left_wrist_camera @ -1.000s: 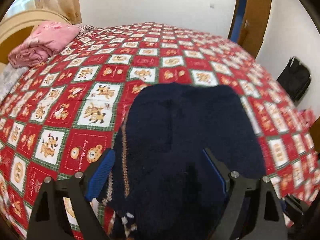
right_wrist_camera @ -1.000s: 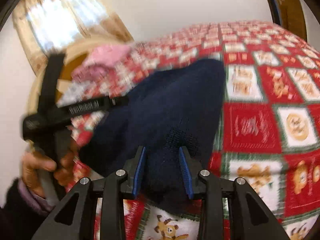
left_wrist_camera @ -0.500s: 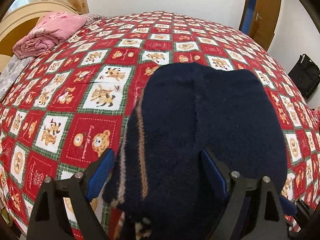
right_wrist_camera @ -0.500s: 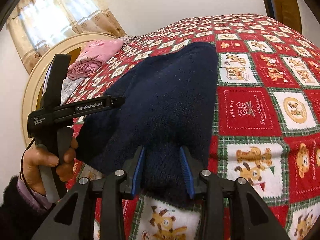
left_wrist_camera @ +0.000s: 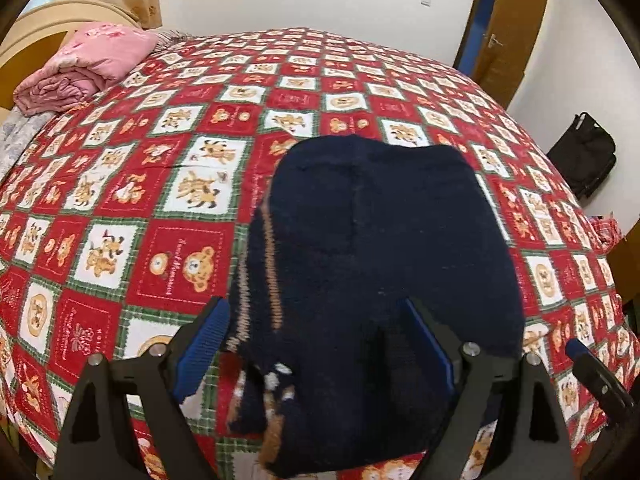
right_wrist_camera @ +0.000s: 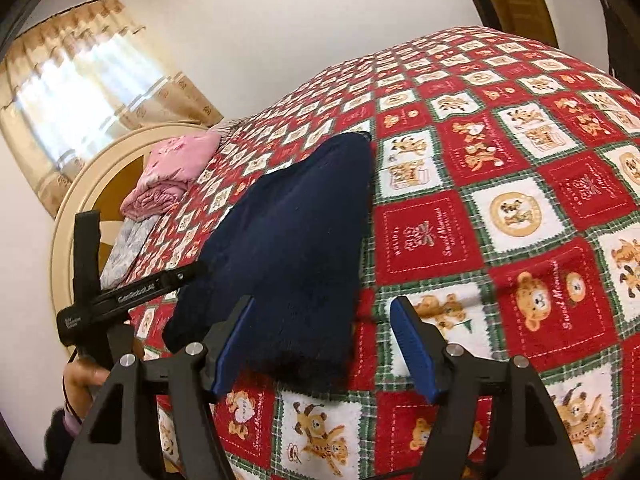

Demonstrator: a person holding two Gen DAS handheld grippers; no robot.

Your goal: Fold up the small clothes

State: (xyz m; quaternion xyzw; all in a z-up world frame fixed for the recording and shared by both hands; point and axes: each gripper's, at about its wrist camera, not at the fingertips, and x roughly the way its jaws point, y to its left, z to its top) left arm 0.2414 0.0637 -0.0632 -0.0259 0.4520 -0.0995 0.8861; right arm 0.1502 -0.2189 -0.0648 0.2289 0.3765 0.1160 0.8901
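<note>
Navy knitted garment laid folded on the bear-print bedspread, both grippers spread wide.

Left wrist view: the navy knitted garment is seen lying on the bedspread, its near end between the widely parted jaws of the left gripper; nothing is clamped. Right wrist view: the right gripper is held with jaws wide, the garment's near edge just beside the left blue pad, unheld. A pink folded blanket is seen by the headboard.
</note>
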